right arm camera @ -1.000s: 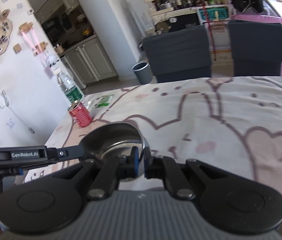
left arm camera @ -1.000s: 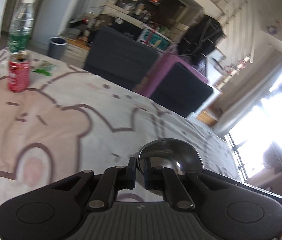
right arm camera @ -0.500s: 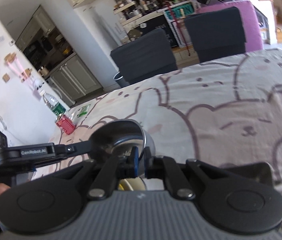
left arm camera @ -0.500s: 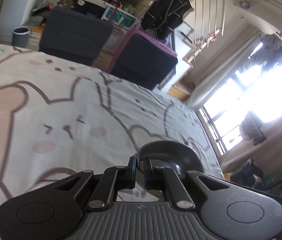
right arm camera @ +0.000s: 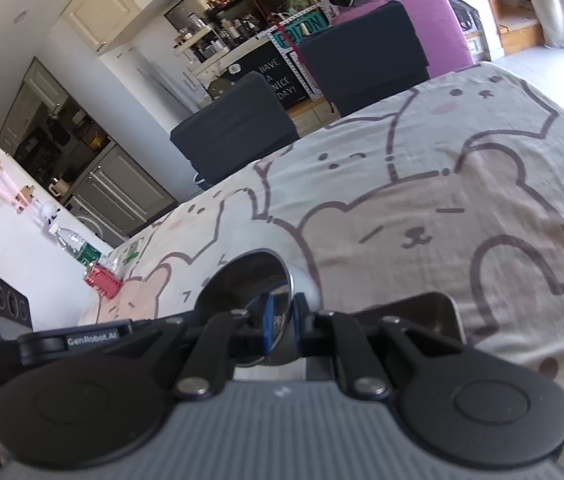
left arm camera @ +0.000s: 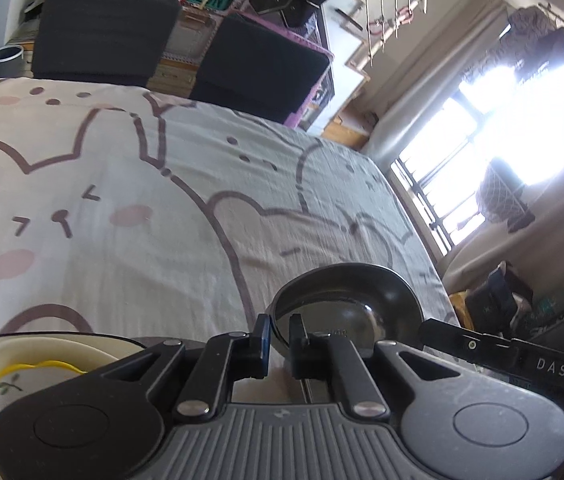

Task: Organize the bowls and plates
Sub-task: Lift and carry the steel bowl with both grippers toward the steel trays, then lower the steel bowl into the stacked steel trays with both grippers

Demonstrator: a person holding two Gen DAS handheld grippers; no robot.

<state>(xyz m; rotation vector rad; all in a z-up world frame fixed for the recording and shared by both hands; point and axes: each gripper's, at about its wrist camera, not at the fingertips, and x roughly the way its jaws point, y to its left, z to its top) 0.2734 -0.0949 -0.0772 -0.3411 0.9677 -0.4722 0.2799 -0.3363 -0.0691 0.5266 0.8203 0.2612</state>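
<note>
**Two grippers, one steel bowl, carried over the table**

The steel bowl [left arm camera: 345, 300] sits just ahead of the left gripper [left arm camera: 280, 344], whose jaws are pinched together on the bowl's near rim. The right gripper [right arm camera: 283, 328] is clamped on the same bowl [right arm camera: 250, 280] from the other side, its blue-padded finger inside the rim and the other finger outside. Each gripper's body shows in the other's view, so the two face each other across the bowl, which looks to be held clear of the bear-print tablecloth [left arm camera: 162, 200], though the fisheye angle makes that hard to confirm.

To do this step well, I would keep both wrists level and moving together, since a thin rim pinched at two points can twist or slip if one side leads. Lower it squarely, then release one side at a time once it rests.

Counted: one steel bowl; one cream plate [left arm camera: 22, 372] with a yellow line and small leaf motif, down and left of the left gripper; one dark tray-like piece [right arm camera: 437, 316] just beyond the right gripper's fingers, what it is unclear. Far left of the right gripper stand one red can [right arm camera: 102, 280] and one water bottle [right arm camera: 76, 246]. Two dark chairs [right arm camera: 238, 136] sit past the table's far edge.
</note>
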